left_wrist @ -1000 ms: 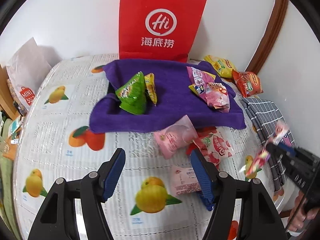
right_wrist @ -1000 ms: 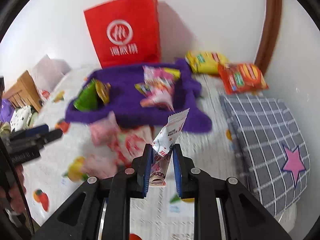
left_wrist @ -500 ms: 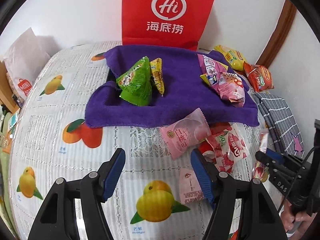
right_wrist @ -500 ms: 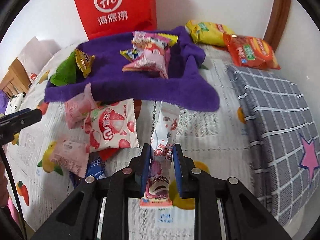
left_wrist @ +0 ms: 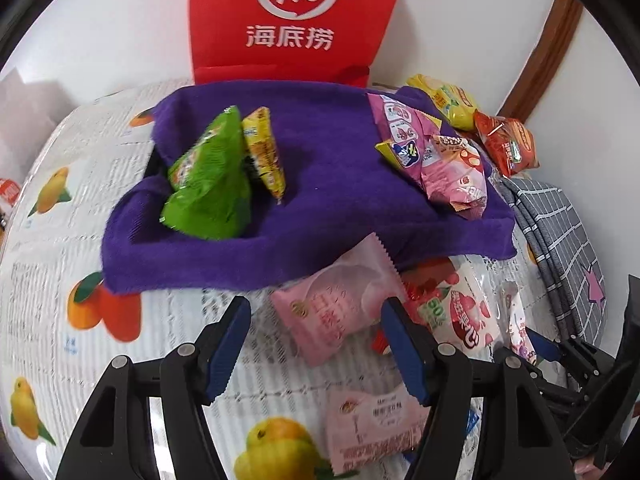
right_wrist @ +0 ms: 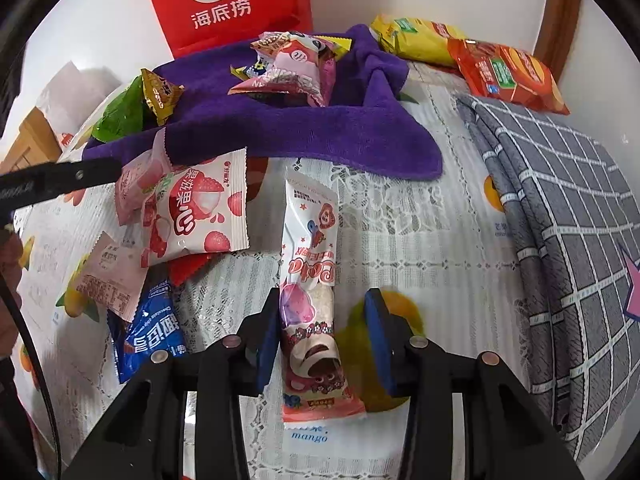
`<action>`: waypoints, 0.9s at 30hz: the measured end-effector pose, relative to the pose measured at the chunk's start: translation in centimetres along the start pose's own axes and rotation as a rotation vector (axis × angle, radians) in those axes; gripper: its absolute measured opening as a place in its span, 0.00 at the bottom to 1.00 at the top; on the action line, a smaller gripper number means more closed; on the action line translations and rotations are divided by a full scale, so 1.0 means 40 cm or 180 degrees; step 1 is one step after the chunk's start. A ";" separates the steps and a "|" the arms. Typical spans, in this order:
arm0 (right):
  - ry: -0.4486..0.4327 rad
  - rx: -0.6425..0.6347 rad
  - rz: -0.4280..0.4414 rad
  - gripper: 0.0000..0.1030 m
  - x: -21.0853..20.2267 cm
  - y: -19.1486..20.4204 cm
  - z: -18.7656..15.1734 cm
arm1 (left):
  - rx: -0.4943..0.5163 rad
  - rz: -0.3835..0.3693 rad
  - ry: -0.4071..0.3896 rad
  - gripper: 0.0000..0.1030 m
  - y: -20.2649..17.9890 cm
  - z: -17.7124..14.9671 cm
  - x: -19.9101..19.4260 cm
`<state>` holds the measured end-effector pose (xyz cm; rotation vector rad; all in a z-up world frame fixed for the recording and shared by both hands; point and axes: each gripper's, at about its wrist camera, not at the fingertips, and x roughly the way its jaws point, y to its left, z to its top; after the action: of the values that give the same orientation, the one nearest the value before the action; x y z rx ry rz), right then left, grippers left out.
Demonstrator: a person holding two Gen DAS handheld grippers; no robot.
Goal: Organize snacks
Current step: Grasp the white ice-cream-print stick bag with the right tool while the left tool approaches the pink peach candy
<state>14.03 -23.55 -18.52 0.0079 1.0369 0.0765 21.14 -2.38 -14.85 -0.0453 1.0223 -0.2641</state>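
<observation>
Item: long pink-and-white foil snack stick (right_wrist: 308, 300), lying flat on fruit-print desk cover (right_wrist: 400, 240) w/ the loose pile. Right gripper (right_wrist: 324, 336) jaws just been opening, releasing it, stick lying between. Left gripper (left_wrist: 316, 344) jaws standing open, hovering over pale pink pillow packet (left_wrist: 340, 312), prob. next pick.

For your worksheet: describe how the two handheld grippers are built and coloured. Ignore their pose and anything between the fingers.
The left gripper and the right gripper match: black angular frames with silver screw heads, two fingers each, faced with blue ribbed pads. A thin black cable hangs near the left one.
</observation>
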 end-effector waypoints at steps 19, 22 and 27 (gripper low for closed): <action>0.0051 -0.0025 0.0001 0.41 -0.004 -0.010 0.002 | 0.0168 -0.0025 0.0093 0.64 -0.020 -0.031 0.030; 0.0047 -0.0042 -0.0005 0.41 -0.007 -0.009 -0.005 | 0.0218 -0.0056 0.0114 0.64 -0.025 -0.019 0.033; 0.0050 -0.0037 0.0045 0.41 -0.008 -0.015 -0.008 | 0.0332 -0.0071 0.0194 0.64 -0.054 -0.016 0.072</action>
<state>13.62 -24.19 -18.44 0.0042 1.0521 0.0957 21.61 -5.09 -17.27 0.0459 1.0675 -0.3404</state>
